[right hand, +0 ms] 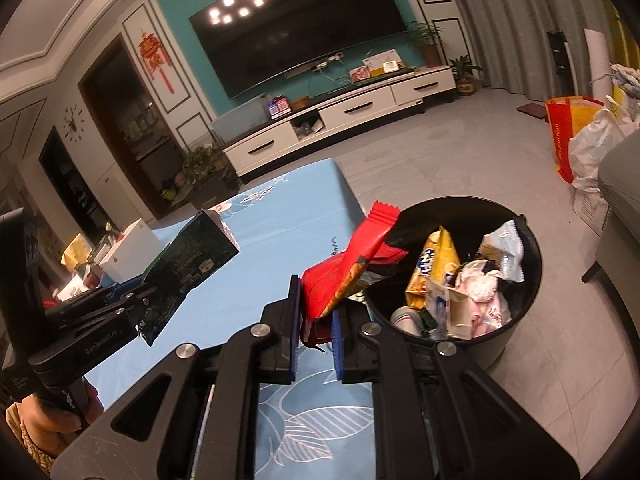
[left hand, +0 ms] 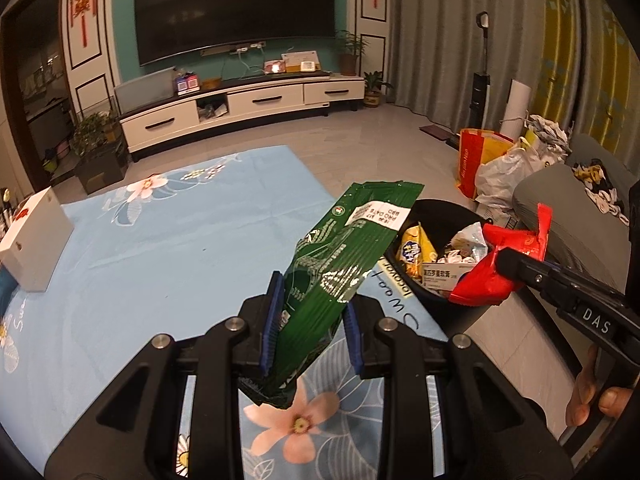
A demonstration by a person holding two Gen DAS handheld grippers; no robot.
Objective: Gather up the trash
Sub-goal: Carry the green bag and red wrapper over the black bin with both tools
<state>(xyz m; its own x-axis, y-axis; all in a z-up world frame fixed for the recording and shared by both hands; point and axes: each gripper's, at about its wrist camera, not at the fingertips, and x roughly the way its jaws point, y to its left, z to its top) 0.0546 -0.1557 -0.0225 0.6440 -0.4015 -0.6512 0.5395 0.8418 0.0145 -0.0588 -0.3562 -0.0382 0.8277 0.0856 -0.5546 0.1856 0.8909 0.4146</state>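
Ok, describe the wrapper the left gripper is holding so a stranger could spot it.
Find the blue floral tablecloth, then the black bin at its right edge. The green wrapper sticks up from the left gripper; unlike the red wrapper nearby, it is dark green with a white label.

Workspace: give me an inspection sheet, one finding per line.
Surface: table under blue floral cloth.
Job's things: green wrapper and red wrapper held; black bin beside table, part full.
Clutter: white box on cloth.
Grippers: left gripper shut on green wrapper; right gripper shut on red wrapper, near the bin.
Cables: white leads under the TV.
Surroundings: TV cabinet, plants, curtains, bags on floor.
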